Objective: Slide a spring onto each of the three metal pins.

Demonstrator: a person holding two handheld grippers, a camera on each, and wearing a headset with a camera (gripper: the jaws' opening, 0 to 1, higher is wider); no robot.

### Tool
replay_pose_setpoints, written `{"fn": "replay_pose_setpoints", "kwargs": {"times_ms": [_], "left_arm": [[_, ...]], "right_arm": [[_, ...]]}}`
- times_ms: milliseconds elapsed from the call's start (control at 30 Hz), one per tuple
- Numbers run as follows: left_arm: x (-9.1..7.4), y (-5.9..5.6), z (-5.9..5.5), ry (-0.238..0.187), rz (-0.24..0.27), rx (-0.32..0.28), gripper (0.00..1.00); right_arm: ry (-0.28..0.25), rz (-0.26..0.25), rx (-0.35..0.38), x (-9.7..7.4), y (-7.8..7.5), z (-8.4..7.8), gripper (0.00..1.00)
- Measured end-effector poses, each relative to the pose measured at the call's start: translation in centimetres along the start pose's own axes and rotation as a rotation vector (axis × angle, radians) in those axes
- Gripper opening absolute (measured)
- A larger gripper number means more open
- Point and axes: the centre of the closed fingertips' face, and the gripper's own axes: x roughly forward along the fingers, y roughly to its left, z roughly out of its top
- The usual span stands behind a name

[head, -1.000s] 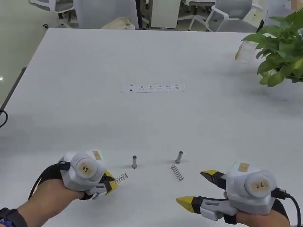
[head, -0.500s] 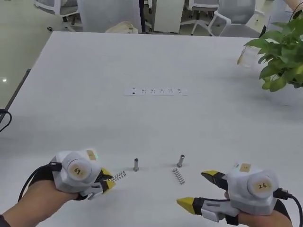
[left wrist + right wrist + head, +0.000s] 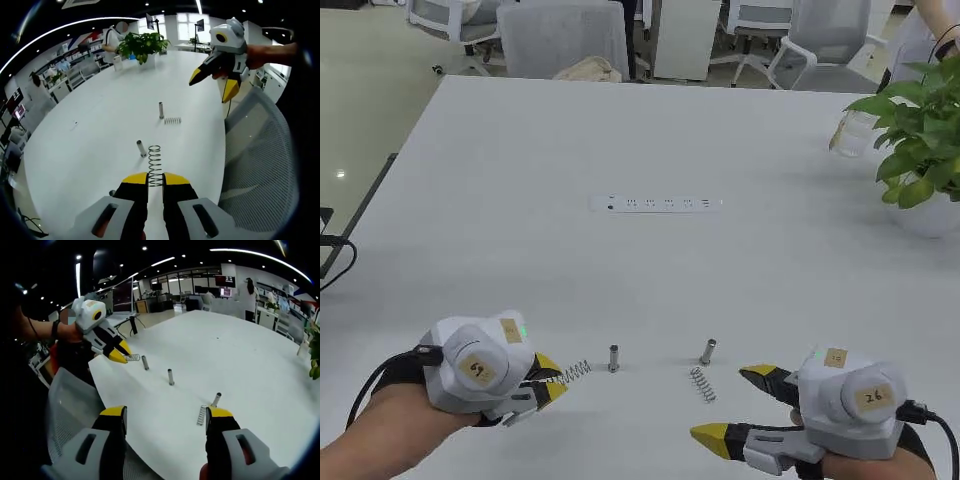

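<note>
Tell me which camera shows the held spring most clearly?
The left gripper view: the spring sticks out close up, coils distinct, from the shut left hand-held gripper. The head view shows it small; the right gripper view shows it tiny and distant.

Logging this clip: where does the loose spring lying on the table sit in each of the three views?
Head view: the loose spring lies low, right of centre, just below a pin.
Left gripper view: near the centre, just right of that pin.
Right gripper view: low, right of centre, lower left of that pin.
Shared landmark: the upright pin standing beside it.
</note>
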Motion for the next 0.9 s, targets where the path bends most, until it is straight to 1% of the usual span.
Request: {"fn": "replay_pose_setpoints", "kwargs": {"times_ms": [233,333,433,600,767,900], "left_arm": [[-0.1,-0.7,1.3,-0.016,-0.01,0.039,0.03],[-0.1,-0.9,1.7,-0.024,-0.015,0.041,0.03],[0.0,-1.4,2.0,-0.027,-0.023,0.056,0.03],[0.3,-2.4,2.7,-0.034,-0.044,0.076,0.03],[0.6,-3.7,3.5,-0.042,-0.067,0.1,0.03],[1.0,-4.7,3.9,-0.043,-0.088,0.125,0.03]], "right_arm": [[-0.005,0.041,-0.019,0.6,0.6,0.9,0.6],[-0.001,0.052,-0.027,0.8,0.9,1.0,0.59],[-0.004,0.072,-0.033,1.1,1.4,1.2,0.59],[0.008,0.098,-0.047,1.8,2.1,1.0,0.57],[0.011,0.121,-0.057,2.0,2.7,1.1,0.56],[0.011,0.134,-0.064,2.2,3.1,1.3,0.56]]}}
